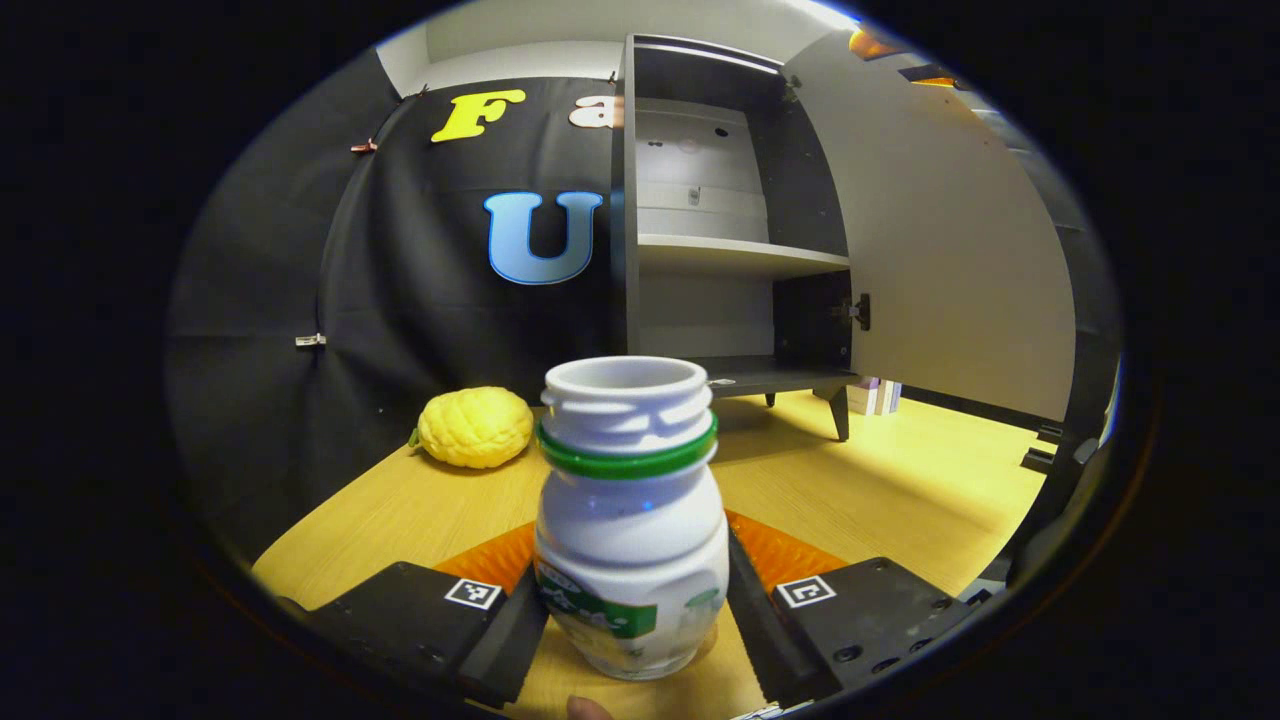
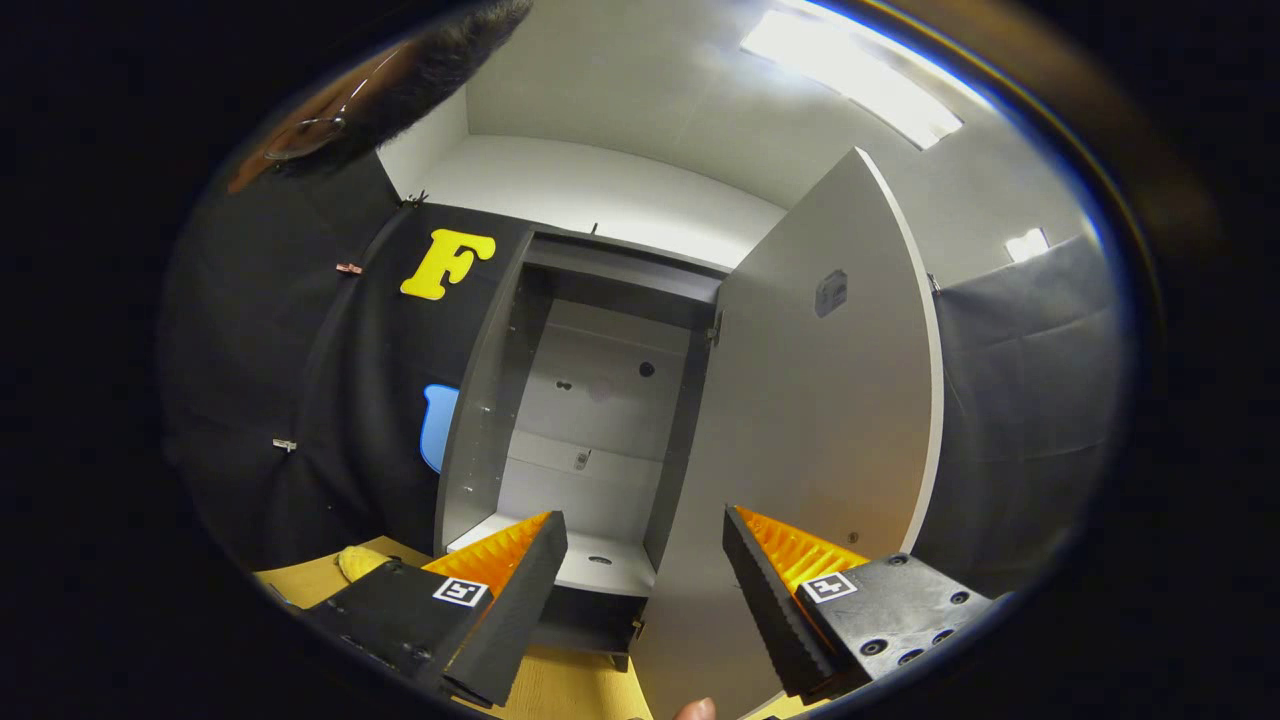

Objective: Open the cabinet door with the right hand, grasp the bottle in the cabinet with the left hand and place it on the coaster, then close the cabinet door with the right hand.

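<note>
Left gripper view: the left gripper (image 1: 632, 610) clamps an uncapped white bottle (image 1: 631, 520) above the wooden table (image 1: 900, 480). The open cabinet (image 1: 735, 260) stands well beyond. The right gripper (image 2: 645, 590) gapes empty near the door (image 2: 830, 400).

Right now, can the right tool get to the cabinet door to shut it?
Probably yes. The right tool is open and empty, and the cabinet door stands swung open just ahead of it with nothing between them.

White walls (image 2: 600, 195) and a lit ceiling panel (image 2: 850, 75) stand above the wooden tabletop (image 1: 900, 470).
</note>
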`<state>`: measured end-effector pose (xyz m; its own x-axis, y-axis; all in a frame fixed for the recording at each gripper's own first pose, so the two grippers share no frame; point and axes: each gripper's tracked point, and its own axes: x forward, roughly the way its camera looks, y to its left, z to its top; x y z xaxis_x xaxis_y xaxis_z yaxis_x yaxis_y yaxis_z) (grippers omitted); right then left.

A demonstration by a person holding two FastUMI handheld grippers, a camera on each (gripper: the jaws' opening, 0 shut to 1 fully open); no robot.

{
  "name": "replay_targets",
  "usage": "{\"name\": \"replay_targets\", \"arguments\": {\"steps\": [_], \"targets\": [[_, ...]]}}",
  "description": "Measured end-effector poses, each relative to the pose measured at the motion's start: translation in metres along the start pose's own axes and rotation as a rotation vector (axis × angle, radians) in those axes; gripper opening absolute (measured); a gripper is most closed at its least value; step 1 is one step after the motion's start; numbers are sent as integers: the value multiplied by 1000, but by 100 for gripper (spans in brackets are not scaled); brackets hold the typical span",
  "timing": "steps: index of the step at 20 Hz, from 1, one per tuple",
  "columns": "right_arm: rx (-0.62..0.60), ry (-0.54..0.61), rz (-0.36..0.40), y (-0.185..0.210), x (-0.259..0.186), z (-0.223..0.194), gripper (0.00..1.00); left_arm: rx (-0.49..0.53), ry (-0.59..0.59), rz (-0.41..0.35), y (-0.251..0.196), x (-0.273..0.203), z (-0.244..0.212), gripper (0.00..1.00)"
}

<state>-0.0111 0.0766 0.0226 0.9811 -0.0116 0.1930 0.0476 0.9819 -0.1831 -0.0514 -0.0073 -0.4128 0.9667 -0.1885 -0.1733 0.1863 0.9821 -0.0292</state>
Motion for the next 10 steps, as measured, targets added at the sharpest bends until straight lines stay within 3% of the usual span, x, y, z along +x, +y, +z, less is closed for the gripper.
{"name": "replay_targets", "arguments": {"steps": [7, 10], "targets": [[-12, 9, 0, -3, -2, -3, 94, 10, -1, -25, -8, 6, 5, 84], [-2, 8, -2, -5, -1, -4, 97, 25, 11, -18, -9, 4, 4, 93]]}}
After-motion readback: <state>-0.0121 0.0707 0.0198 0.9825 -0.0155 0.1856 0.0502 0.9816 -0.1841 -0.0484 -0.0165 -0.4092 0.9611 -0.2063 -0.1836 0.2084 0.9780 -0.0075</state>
